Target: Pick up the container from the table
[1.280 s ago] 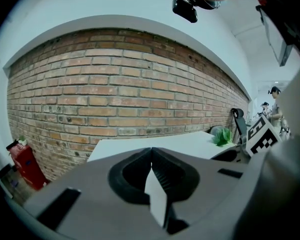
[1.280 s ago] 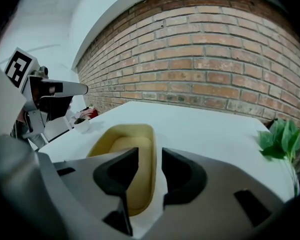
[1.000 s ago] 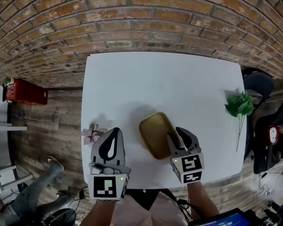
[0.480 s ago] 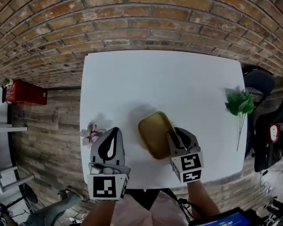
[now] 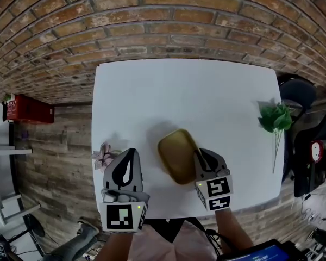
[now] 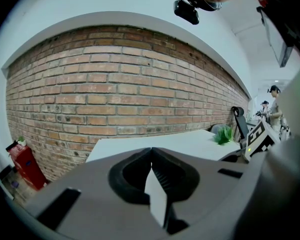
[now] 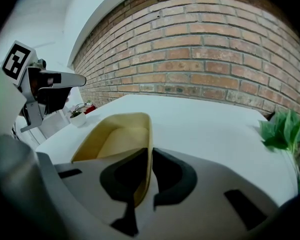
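In the head view, the container point(image 5: 176, 155) lies on the white bench point(image 5: 190, 97), a little way in from the bench's front edge and about midway along it. It is a shallow, mustard-yellow tray with rounded corners and a raised rim, and nothing lies in it. The right claw point(image 5: 198, 155) sits at its right-hand wall, while the left claw point(image 5: 129, 152) hovers over the bench's front left corner, apart from the container. A pink flower point(image 5: 104, 156) rests at the bench's left edge and a green sprig point(image 5: 275, 118) at its right edge. In the left gripper view, that claw is clenched, tip against tip, with nothing between. In the right gripper view, the jaws have just been closing and now pinch the container's thin wall, one jaw inside the tray and one outside; the bare tan floor of the tray shows beyond them.
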{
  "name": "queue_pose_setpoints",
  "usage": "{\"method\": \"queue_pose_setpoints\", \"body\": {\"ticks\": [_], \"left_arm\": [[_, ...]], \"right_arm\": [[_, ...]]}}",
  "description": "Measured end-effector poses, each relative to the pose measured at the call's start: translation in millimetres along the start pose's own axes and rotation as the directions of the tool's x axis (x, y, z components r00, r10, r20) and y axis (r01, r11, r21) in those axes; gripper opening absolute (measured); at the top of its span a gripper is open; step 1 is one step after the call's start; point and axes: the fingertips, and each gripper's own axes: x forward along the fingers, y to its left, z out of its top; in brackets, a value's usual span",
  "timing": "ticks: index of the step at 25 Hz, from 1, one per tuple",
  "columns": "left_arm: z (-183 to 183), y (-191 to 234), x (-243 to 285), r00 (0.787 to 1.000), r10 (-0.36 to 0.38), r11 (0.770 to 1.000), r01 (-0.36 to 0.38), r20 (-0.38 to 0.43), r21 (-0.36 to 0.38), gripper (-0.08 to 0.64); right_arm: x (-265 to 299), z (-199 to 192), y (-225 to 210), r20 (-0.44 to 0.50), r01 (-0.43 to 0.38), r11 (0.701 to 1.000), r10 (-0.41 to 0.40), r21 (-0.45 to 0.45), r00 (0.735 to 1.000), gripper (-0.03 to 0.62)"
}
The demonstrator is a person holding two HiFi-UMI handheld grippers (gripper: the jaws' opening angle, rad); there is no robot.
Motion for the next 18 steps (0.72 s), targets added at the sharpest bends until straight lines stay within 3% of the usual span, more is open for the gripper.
{"method": "queue_pose_setpoints", "body": {"ticks": [18], "left_arm": [[19.0, -2.8, -5.4, 0.999, -0.002, 0.999, 0.001, 0.032, 0.044, 0.009]], "right_arm": [[-10.3, 21.9, -1.0, 0.053, 0.013, 1.000, -0.013, 0.008, 0.998, 0.015]]}}
